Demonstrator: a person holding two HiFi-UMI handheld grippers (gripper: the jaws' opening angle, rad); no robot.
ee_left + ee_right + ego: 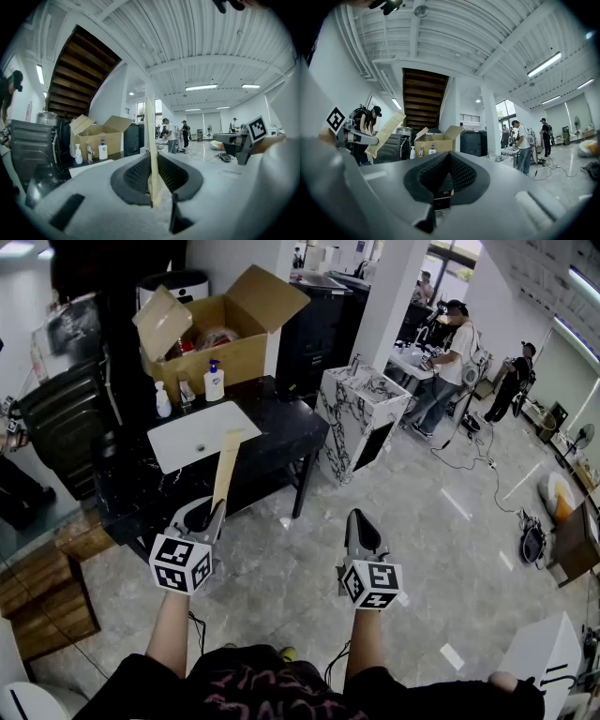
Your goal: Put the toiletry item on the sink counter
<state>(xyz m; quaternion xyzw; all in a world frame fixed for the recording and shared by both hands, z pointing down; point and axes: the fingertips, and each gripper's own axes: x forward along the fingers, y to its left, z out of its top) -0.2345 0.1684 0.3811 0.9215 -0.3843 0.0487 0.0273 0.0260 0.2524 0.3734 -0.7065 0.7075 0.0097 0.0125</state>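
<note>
The pack's (226, 470) lower end was buried between the left gripper's (216, 508) jaws. In the left gripper view it stood edge-on, so its face and any print could not be told. Labels on the white bottle (215, 381) and the smaller bottle (162, 399) by the sink (178, 442) were too small to read. The box's (211, 348) flaps hid most of what lay inside. A small dark piece (440, 193) low between the right gripper's (449, 155) closed jaws was too dim to name. The head view's bottom edge cut off both forearms (169, 629).
</note>
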